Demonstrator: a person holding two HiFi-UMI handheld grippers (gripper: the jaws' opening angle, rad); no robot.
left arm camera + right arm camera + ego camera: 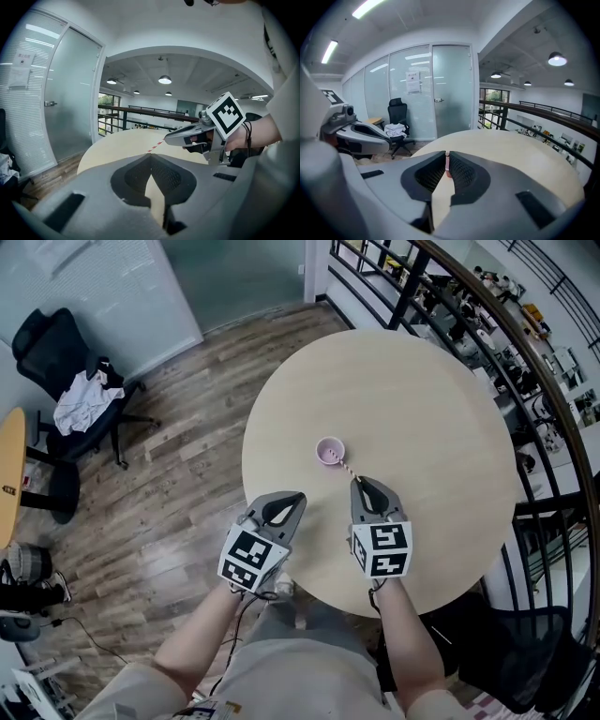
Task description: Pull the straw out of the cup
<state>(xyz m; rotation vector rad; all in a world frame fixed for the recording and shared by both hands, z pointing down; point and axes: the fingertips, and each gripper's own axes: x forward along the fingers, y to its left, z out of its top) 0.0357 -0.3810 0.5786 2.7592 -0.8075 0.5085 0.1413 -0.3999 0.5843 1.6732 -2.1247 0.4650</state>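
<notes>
A small pink cup [330, 451] stands near the middle of the round pale table [422, 409]. A red-and-white striped straw [346, 468] slants from the cup towards me. My right gripper [357, 481] is shut on the straw's near end, and in the right gripper view the straw [447, 164] shows pinched between the pads. The left gripper view shows the same straw [156, 146] sticking out of the right gripper [167, 139]. My left gripper [298, 495] hangs over the table's near-left edge, shut and holding nothing; in the right gripper view the left gripper [388, 139] sits at the left.
A black office chair with a white cloth [80, 395] stands on the wood floor at the left. A dark railing [487, 315] curves behind the table. Another dark chair [525, 652] sits at the lower right. A glass door [450, 89] is beyond the table.
</notes>
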